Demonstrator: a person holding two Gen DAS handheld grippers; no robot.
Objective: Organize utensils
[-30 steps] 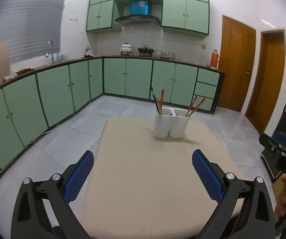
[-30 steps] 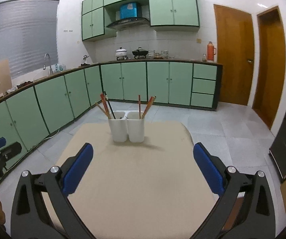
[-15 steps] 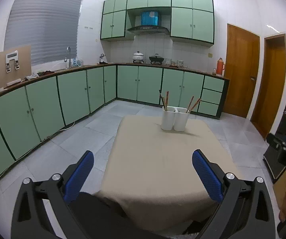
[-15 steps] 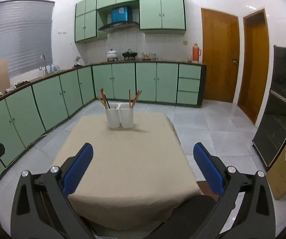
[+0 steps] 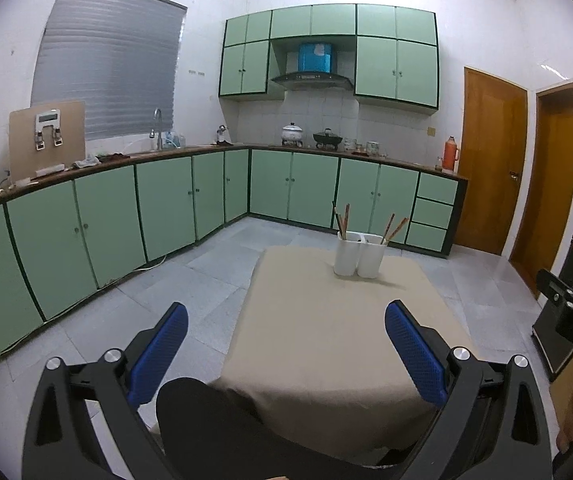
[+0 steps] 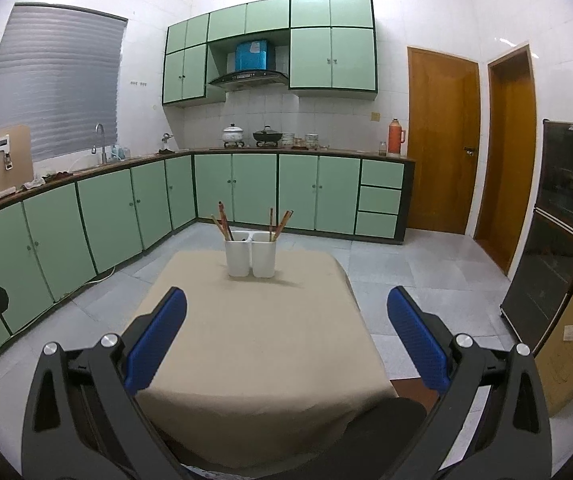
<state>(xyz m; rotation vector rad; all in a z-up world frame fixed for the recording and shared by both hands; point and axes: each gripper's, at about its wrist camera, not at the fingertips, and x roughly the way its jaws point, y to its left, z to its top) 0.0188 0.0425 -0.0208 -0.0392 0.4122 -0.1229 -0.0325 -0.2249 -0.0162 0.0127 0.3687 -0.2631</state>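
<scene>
White plastic makes up the holder (image 6: 251, 253) — two joined cups standing upright at the far middle of the cloth (image 6: 254, 340), just above centre in the right view and right of centre in the left view (image 5: 359, 254). We see chopsticks (image 6: 224, 222) leaning out of both cups, some in the left cup and some (image 6: 280, 224) in the right, sorted we judge so that each kind has its own cup. Nothing else lies on the cloth, so we reckon the sorting is done or nearly so. Our left gripper (image 5: 286, 354) hangs over the near edge at the bottom of the frame, jaws spread wide and empty; our right gripper (image 6: 286, 342) does the same — released, grasping nothing. Both sit well apart from the holder, which we take as a resting stance rather than a reach. Dark cloth at the bottom of each frame is probably a knee.
</scene>
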